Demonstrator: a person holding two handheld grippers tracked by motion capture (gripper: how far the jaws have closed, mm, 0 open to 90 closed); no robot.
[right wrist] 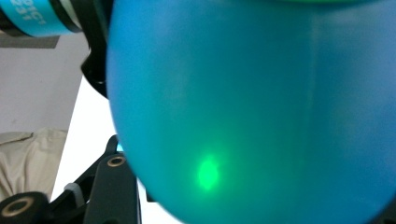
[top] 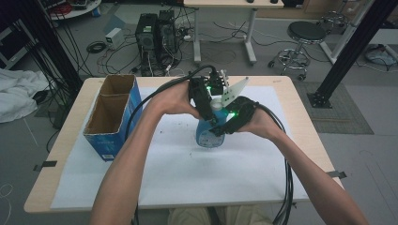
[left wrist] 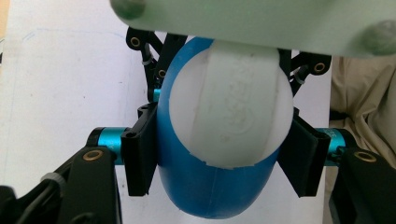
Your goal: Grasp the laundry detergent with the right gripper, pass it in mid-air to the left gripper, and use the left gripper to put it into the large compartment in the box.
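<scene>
A blue bottle [top: 209, 137] with a white cap [top: 217, 103] stands upright over the white sheet at the table's middle, with both grippers at it. My left gripper [top: 205, 104] comes from the left and is shut on the bottle's top. In the left gripper view its two black pads [left wrist: 140, 156] press the blue bottle [left wrist: 210, 191] on both sides, just below the white cap [left wrist: 229, 116]. My right gripper [top: 228, 123] lies against the bottle's right side. In the right gripper view the blue bottle [right wrist: 257, 102] hides the pads of the right gripper [right wrist: 252, 203], so contact cannot be judged.
An open cardboard box with blue sides [top: 112, 115] stands at the table's left. A white sheet [top: 187, 173] covers most of the wooden table [top: 300, 122]. Cables trail from both grippers off the near edge. Computer towers [top: 155, 37] and a stool [top: 305, 35] stand on the floor beyond.
</scene>
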